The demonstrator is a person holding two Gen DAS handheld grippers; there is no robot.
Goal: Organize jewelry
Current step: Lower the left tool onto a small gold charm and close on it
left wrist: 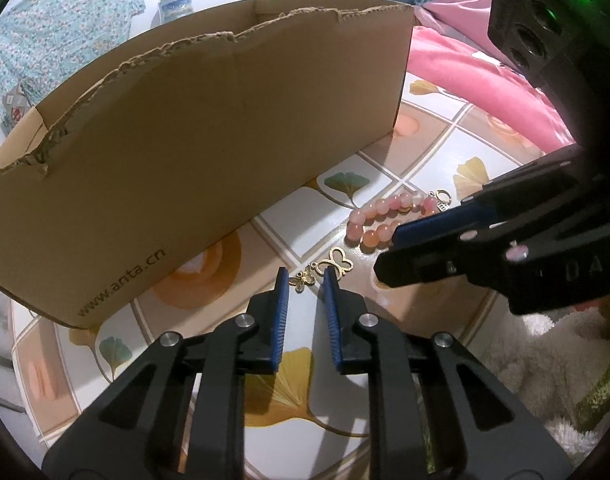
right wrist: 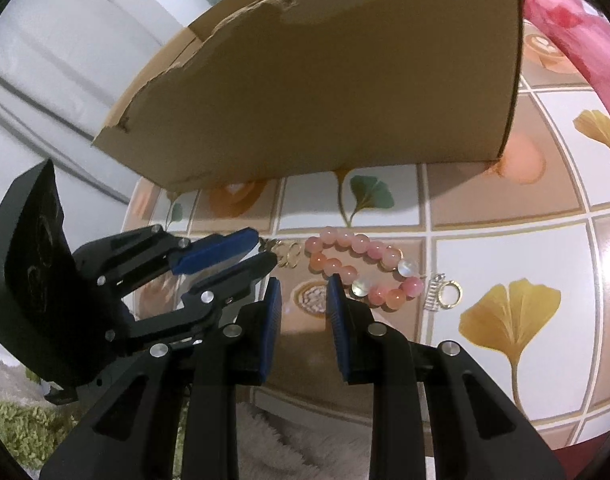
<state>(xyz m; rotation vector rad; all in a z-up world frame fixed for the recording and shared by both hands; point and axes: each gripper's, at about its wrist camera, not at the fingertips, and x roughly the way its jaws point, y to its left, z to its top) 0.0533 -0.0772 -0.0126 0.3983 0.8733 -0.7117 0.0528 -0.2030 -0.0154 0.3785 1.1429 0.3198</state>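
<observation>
A gold butterfly pendant with a small gold bee charm lies on the patterned table. My left gripper is open, its blue pads on either side of the charms; it also shows in the right wrist view. A pink bead bracelet with a silver charm and ring lies to the right; it shows in the left wrist view. My right gripper is open just in front of the bracelet's near side, empty. The gold charms lie left of the bracelet.
A brown cardboard box with torn top edge stands behind the jewelry; it shows in the right wrist view. Pink fabric lies at the far right. A fluffy white and green rug lies below the table edge.
</observation>
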